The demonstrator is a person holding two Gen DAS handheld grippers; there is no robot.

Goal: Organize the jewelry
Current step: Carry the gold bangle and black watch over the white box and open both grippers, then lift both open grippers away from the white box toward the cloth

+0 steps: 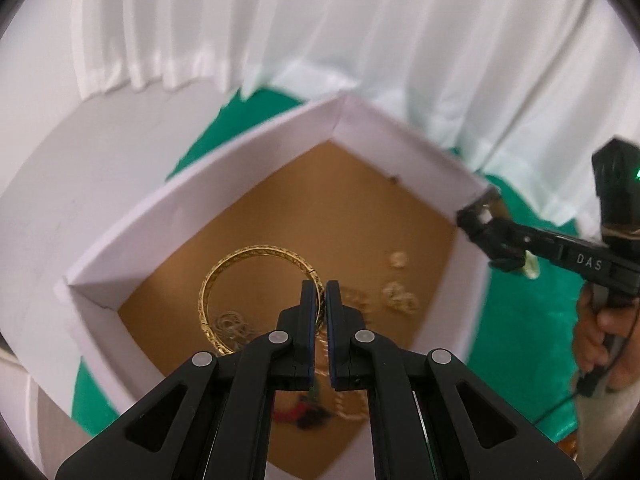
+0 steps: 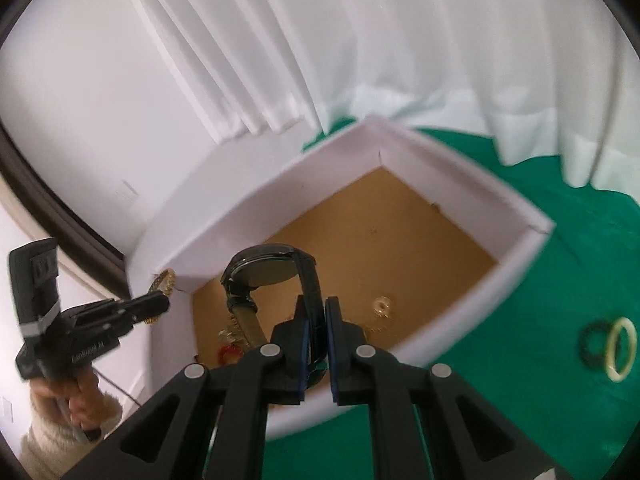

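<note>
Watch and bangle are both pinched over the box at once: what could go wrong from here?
1. The right gripper pinches the watch only by its strap; the heavy case hangs sideways and could swing or slip.
2. The left gripper pinches the gold bangle by its thin rim, so it may pivot out.
3. Dropped from here, either could land on the small gold pieces in the box and tangle or scratch.

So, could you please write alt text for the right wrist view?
The right gripper holds a dark wristwatch by its strap above an open white box with a brown floor and small gold pieces inside. At left the left gripper carries a gold bangle; two rings lie on green cloth at right.
</note>
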